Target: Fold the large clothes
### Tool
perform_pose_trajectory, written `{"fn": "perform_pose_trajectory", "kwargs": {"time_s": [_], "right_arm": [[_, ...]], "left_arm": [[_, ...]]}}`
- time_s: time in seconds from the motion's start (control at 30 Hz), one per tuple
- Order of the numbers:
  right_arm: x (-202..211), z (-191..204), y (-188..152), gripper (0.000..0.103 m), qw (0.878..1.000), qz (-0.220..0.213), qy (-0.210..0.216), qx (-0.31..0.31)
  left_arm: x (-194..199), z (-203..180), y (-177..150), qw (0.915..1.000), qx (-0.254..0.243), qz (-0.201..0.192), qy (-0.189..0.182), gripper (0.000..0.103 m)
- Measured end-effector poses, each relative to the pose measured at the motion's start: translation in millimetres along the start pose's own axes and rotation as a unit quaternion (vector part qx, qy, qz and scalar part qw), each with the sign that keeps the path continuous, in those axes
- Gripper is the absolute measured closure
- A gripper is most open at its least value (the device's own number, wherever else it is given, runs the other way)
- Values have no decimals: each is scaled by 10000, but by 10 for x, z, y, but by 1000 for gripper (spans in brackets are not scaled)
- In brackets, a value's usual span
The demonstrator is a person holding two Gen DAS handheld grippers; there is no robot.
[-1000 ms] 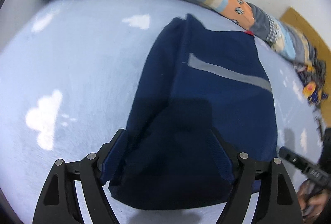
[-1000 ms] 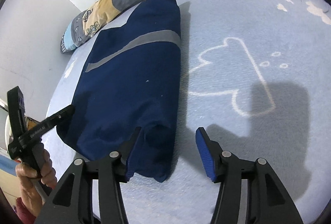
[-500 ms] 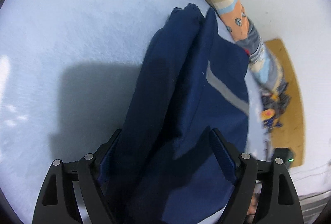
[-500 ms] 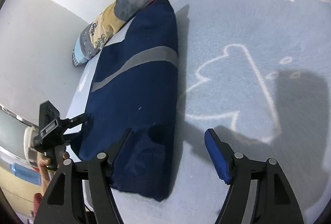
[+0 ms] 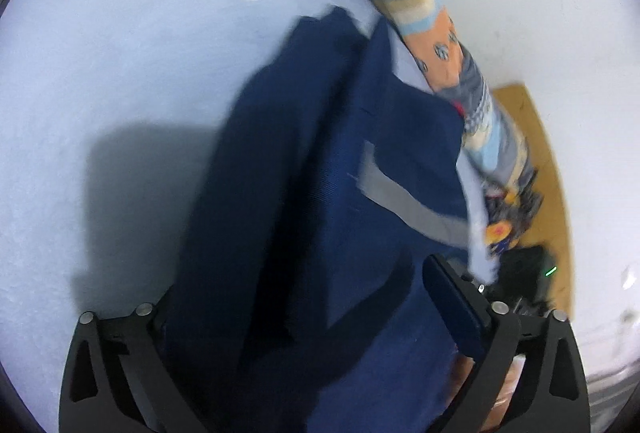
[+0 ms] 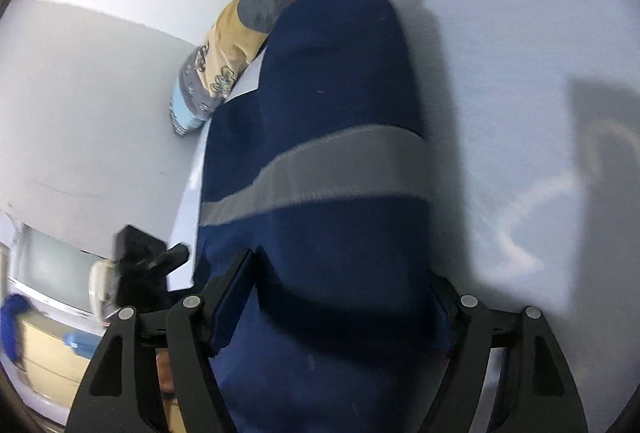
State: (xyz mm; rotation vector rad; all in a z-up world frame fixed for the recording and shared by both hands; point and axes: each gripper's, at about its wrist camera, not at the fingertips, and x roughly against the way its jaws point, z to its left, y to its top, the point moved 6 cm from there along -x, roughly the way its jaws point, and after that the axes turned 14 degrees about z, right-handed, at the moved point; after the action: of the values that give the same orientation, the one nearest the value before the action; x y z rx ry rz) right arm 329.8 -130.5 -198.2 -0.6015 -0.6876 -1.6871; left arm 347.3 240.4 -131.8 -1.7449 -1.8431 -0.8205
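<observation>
Two grippers work one navy garment (image 5: 332, 225). Left gripper (image 5: 296, 317): jaws spread wide, with folded cloth filling the gap between them. Right gripper (image 6: 344, 297): jaws likewise wide, straddling the garment's near end. Its grey reflective stripe (image 6: 320, 169) runs crosswise. The garment lies on the pale blue bed (image 6: 520, 81), reaching a patchwork bolster (image 6: 224, 65) at the far edge.

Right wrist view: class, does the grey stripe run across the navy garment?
Yes, the grey stripe crosses the navy garment from its left edge to its right edge, above the right tool.
</observation>
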Motion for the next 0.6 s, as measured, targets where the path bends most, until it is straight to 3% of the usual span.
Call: {"fn": "perform_pose_trajectory", "kwargs": {"time_s": [0.03,0.1,0.17,0.33,0.47,0.6], "right_arm": [[11,47,16,30,9999,-23,-131,99],[127,139,3,56,9988,-111,-304,370],[286,218,-54,63,9982,-146,-260,527],[787,280,-196,65,9960,-271,-467,719],[1252,30,-274,65,9923,-237,-804,908],[1574,-334,-330,64,9909,-201,-1031,843]], "left_arm": [[-19,-68,-30,9999,-90,-3,104,17],[-17,-174,-93,9995,-235,-19,215,22],[-9,-300,-160,9993,-359,-1,97,33],[-132,-769,-543,9961,-860,173,-62,34],[-368,-1101,-769,9925,-1151,376,-144,36],[-833,-1227,-798,9893,-1329,574,171,38]]}}
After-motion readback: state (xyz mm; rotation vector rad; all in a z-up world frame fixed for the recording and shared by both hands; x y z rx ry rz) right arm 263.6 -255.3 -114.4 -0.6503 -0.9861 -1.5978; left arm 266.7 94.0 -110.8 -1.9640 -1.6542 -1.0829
